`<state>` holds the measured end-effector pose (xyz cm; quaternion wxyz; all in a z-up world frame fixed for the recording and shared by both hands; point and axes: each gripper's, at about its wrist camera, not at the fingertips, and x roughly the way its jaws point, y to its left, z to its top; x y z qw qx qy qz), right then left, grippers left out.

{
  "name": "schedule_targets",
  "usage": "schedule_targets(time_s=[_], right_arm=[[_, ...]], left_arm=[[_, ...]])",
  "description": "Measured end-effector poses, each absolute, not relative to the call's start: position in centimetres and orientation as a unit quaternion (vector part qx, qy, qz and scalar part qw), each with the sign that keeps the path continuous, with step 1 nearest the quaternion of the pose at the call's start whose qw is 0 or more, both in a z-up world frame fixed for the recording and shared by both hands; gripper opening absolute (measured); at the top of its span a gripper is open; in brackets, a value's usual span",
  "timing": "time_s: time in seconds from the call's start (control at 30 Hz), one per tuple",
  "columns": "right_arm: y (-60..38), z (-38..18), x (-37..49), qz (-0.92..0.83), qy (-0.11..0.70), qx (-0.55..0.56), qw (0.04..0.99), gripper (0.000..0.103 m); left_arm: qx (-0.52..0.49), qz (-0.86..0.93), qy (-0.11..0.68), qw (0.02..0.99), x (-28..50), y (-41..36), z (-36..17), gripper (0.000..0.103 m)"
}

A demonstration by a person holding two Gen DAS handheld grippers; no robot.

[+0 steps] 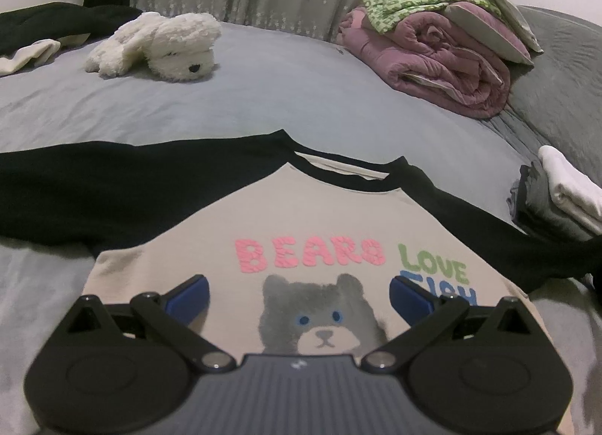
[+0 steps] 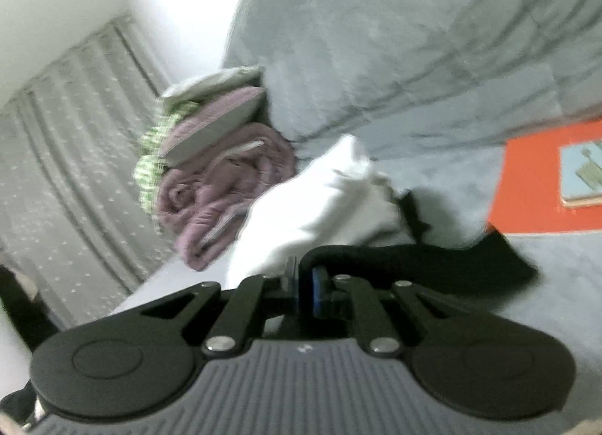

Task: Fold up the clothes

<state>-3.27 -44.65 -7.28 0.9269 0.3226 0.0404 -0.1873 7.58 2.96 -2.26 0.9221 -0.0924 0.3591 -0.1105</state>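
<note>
Beige cotton with black raglan sleeves, the shirt [image 1: 308, 209] lies flat and face up on the grey bed sheet [image 1: 263, 96], its bear print turned to the left wrist camera. Far left on the sheet rests a white plush dog [image 1: 161, 46], and on the right a rolled mauve quilt [image 1: 432, 59] and a small stack of folded clothes [image 1: 557, 190]. The left gripper [image 1: 299, 294] hangs over the print with jaws wide apart, holding nothing. The right gripper [image 2: 301, 281] is closed tight on the black sleeve [image 2: 414, 258], though that view is blurred
</note>
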Motion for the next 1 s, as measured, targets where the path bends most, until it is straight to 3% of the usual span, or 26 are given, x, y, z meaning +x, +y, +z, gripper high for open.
schedule_targets(time_s=[0.43, 1.0], right_arm=[[-36.6, -3.8, -1.6, -0.063, 0.038, 0.205, 0.976, 0.009], [-27.2, -6.2, 0.9, 0.075, 0.122, 0.111, 0.983, 0.009]], left_arm=[[-0.083, -0.114, 0.357, 0.924, 7.4, 3.1, -1.2, 0.102], [-0.088, -0.11, 0.366, 0.92, 7.3, 3.2, -1.3, 0.102]])
